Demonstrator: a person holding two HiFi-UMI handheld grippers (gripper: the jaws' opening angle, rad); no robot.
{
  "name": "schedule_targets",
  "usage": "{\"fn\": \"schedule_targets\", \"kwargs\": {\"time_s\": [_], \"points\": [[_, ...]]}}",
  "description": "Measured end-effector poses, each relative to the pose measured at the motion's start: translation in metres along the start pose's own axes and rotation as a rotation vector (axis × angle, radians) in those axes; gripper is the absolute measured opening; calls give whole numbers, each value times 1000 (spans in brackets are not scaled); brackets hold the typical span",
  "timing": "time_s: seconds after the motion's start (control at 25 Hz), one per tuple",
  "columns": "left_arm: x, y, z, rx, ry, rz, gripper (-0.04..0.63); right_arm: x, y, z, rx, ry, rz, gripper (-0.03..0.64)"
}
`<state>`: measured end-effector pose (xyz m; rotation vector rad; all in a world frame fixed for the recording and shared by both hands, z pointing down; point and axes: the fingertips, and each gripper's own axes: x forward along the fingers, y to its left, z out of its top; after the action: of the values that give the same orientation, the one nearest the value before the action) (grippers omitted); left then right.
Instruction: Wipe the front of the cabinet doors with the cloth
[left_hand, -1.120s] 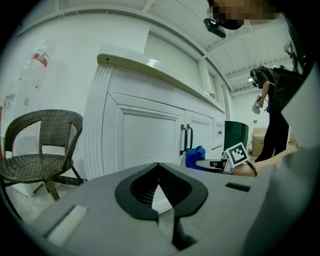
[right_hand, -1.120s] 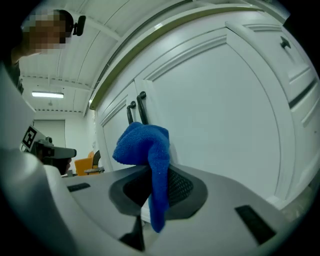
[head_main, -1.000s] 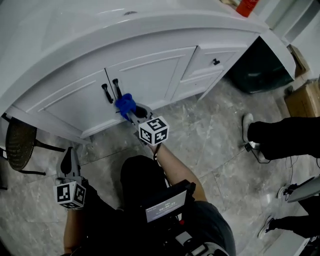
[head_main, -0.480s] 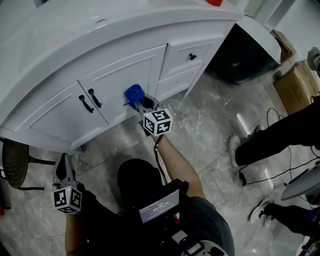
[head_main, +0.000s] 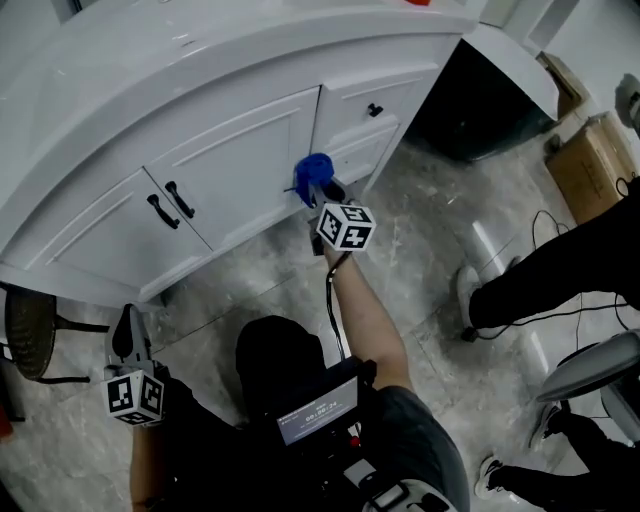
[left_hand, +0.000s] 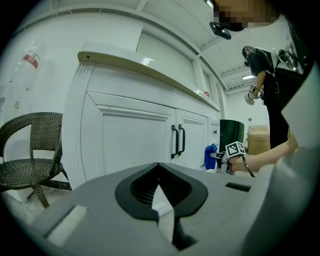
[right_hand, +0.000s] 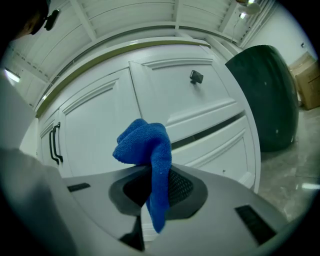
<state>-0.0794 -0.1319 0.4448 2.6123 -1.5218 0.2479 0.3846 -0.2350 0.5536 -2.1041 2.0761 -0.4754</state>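
Cloth (right_hand: 150, 147) pinched in right hand-held gripper (right_hand: 152, 172), mid-frame before cabinet door (right_hand: 97, 130).
Whether the cloth touches the door is unclear; left hand-held gripper (left_hand: 159, 172) pressed together, empty.

The grey marble-look tiled floor (head_main: 420, 260) carries everything here. The long white cabinet (head_main: 230, 160) stands on it, its base meeting the tiles. At the cabinet's left end sits a dark woven wicker chair (head_main: 25, 335) on thin legs, just beside the corner. Past the cabinet's right end a dark green rounded bin (head_main: 480, 110) stands close against it, and a brown cardboard box (head_main: 590, 160) rests further out from there. In front of the cabinet, well off to the right, thin black cables (head_main: 538, 225) trail across the tiles near a standing person's pale shoe (head_main: 467, 290).
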Motion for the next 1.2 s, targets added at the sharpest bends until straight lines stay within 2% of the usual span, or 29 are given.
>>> {"fn": "schedule_targets", "kwargs": {"time_s": [0.12, 0.24, 0.4, 0.6, 0.68, 0.76, 0.88, 1.0, 1.2], "points": [[-4, 4, 1, -5, -4, 8, 3, -7, 5, -3, 26, -5, 9, 49], [-3, 5, -1, -24, -10, 6, 3, -17, 39, -6, 3, -3, 84, 49], [-5, 9, -11, -50, -5, 4, 3, -26, 122, -37, -52, 43, 262, 49], [-15, 20, -21, -53, 11, 18, 3, -33, 235, -85, -160, 98, 549, 49], [-20, 27, -26, -48, 21, 32, 3, -28, 261, -102, -181, 117, 610, 49], [-26, 35, -29, -40, 33, 50, 3, -17, 267, -119, -180, 139, 606, 49], [-33, 46, -31, -32, 40, 80, 3, 5, 247, -134, -151, 152, 510, 49], [-38, 52, -32, -32, 41, 103, 3, 13, 226, -134, -113, 143, 437, 49], [-31, 50, -31, -22, 42, 94, 3, 18, 190, -121, -78, 107, 348, 49]]}}
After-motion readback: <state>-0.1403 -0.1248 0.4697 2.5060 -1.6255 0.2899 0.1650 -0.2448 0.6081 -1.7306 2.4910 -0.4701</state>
